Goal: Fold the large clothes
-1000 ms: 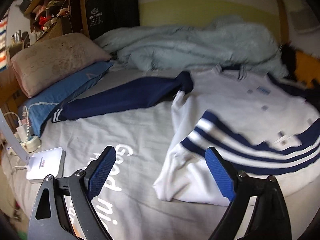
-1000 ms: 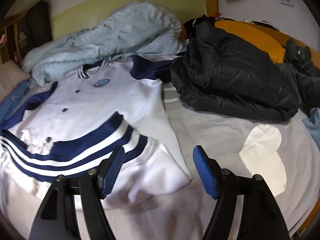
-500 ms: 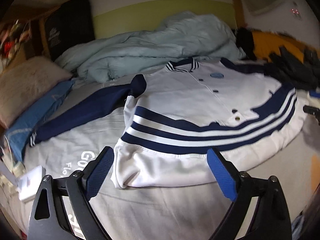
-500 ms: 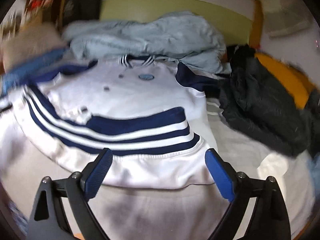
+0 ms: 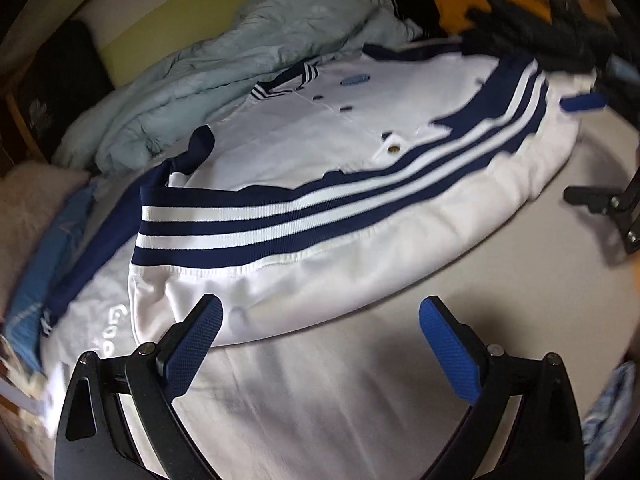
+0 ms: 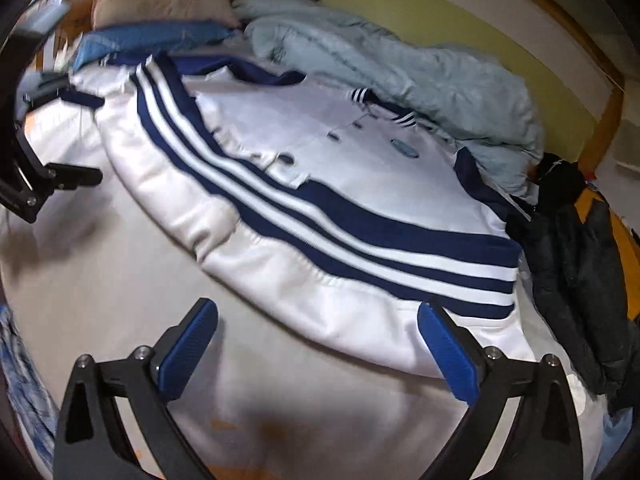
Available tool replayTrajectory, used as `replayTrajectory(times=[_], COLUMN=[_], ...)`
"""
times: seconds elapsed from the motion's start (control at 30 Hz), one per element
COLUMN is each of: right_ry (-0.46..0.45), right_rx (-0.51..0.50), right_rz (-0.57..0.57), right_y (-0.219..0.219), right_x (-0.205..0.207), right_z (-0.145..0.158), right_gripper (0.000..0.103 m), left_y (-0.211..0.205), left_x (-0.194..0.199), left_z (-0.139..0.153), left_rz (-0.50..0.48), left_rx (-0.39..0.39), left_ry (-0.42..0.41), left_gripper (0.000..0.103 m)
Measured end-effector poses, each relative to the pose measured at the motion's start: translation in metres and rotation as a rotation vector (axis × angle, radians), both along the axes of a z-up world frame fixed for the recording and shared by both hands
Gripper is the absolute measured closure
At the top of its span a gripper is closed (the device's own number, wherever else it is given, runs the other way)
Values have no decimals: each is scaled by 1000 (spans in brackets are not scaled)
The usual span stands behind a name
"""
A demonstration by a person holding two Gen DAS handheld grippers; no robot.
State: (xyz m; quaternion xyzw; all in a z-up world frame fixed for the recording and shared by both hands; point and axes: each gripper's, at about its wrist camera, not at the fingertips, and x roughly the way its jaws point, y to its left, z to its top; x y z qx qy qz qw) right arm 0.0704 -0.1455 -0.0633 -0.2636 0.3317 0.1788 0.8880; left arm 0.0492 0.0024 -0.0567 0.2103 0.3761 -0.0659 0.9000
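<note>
Two tools: both w/ jaws spread wide, nothing between the pads; both have just been opening further.
Left tool [image 5: 320, 332]: hangs over the grey bed sheet [image 5: 320, 400], tilted down; its left pad sits over the jacket's near-left hem corner, right pad over bare sheet.
Right tool [image 6: 318, 334]: also tilted down over the sheet; right pad overlaps the jacket's near-right hem corner, left pad over bare sheet.
Jacket [image 5: 320, 152]: white w/ navy stripes and navy sleeves, lying flat on the bed, front up, collar at approx 12 o'clock from the left tool, hem nearest both tools. Whether either pad touches the cloth — can't tell.
Jacket vs left tool: hem runs from approx 10 to 2 o'clock, just ahead of the jaws.
Jacket vs right tool: hem runs from approx 10 to 3 o'clock.
Other tool in view: right tool shows at 3 o'clock in left view; left one at 9 o'clock in right view.
Around: pale blue duvet [image 5: 248, 60] beyond the collar; black puffer coat [image 6: 576, 264] just beside the jacket's right edge; pillows [image 6: 160, 0] far left.
</note>
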Motion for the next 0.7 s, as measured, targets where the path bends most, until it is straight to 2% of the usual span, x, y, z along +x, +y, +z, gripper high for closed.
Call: replayTrajectory(times=[0.07, 0.13, 0.23, 0.37, 0.47, 0.53, 0.6, 0.63, 0.7], right_ry=[0, 5, 18, 76, 49, 9, -35, -26, 15], right_rx=[-61, -28, -11, 83, 62, 44, 37, 57, 108], right_rz=[-21, -51, -158, -283, -317, -364, -444, -457, -463], right_y=[5, 0, -13, -42, -49, -51, -59, -65, -75], right_x=[2, 7, 24, 47, 51, 51, 52, 54, 58], right_z=[-11, -11, -11, -8, -7, -6, 0, 2, 4], right_gripper=[3, 2, 2, 2, 2, 2, 17, 17, 21], left_y=[1, 8, 20, 40, 61, 78, 88, 90, 88], left_x=[5, 10, 19, 34, 46, 55, 55, 55, 52], left_z=[-7, -11, -12, -15, -16, -16, -16, -16, -15], left_rz=[47, 99, 153, 240, 337, 399, 427, 422, 397], left_rx=[43, 43, 24, 21, 5, -8, -35, -59, -61], left_ry=[1, -11, -22, -38, -42, -39, -35, -30, -38], left_gripper=[5, 4, 1, 2, 6, 17, 42, 46, 65])
